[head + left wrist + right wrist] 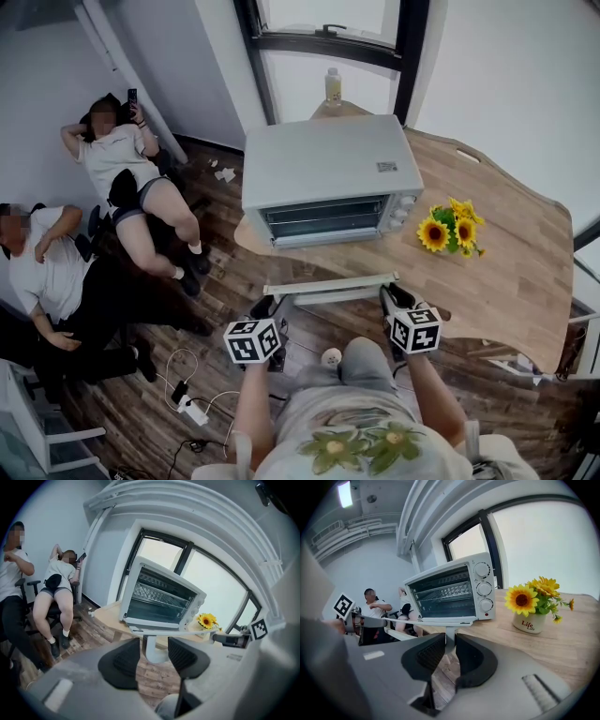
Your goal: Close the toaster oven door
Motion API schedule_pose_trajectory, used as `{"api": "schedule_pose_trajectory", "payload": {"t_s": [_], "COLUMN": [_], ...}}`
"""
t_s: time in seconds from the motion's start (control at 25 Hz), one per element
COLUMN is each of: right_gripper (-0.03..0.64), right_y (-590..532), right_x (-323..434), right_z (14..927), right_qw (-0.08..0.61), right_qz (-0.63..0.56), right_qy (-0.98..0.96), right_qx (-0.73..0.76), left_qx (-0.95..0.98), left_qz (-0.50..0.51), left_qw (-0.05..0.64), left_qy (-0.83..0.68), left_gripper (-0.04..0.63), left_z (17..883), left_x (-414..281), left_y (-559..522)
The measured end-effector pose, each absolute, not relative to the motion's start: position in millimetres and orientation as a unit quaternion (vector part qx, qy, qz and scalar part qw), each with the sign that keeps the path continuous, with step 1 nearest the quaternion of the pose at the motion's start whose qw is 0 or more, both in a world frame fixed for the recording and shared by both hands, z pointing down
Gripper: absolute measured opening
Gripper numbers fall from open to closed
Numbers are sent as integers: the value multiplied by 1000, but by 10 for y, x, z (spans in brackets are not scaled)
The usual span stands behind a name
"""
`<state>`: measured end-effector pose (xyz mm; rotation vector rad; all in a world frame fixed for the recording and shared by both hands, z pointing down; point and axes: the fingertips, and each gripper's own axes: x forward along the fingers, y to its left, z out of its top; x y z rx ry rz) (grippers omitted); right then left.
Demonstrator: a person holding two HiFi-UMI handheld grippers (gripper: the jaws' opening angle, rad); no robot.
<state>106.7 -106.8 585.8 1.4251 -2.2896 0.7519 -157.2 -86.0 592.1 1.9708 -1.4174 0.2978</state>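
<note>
**Toaster oven door down, both grippers at its handle**

Toaster oven (328, 169): white, on the wooden tabletop (506, 272) at its left end, front facing the near edge. Wire rack visible inside; three knobs on the right of the front.

Door (328, 284): fully open, lying about level, projecting past the tabletop's near edge over the plank floor. Handle (337, 296) runs along the door's outer edge, toward the person.

Left gripper (269, 305): at the left end of the handle. Its own view shows the jaws standing apart, with the handle's white post (152, 645) between them. Floor shows between the post and the right jaw, so the pads are not pressing; not gripping.

Right gripper (389, 298): at the right end of the handle. Its own view shows the jaws drawn in on the other handle post (450, 633), which fills the narrow gap from pad to pad; clamped on the handle.

Other items: pot of sunflowers (450, 230) on the tabletop just right of the oven, near its knob side, printed "Life". Small bottle (333, 86) behind the oven by the window. Two people (122, 159) sit at the left of the room, well apart from the table. Power strip (192, 410) with cables on the floor.
</note>
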Motion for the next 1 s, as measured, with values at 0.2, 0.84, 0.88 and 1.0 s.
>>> {"api": "schedule_pose_trajectory", "payload": {"t_s": [0.2,0.84,0.88,1.0], "right_gripper": [75,74,74,75], "right_y": [-1078,-1171,-1178,-1192], "right_x": [1064,1055,1056,1059], "right_z": [5831,5705,5697,5676], "right_qw": [171,158,158,157], "right_qz": [265,266,266,265], "right_qy": [-804,-800,-800,-801], "right_qx": [504,513,513,514], "left_qx": [758,749,749,748], "left_qz": [115,129,129,128], "left_qw": [336,310,310,309], "left_qy": [-547,-571,-572,-573], "left_gripper": [198,98,98,98], "left_z": [5899,5831,5823,5801], "left_x": [-1544,-1650,-1649,-1645], "left_y": [-911,-1029,-1038,-1054]}}
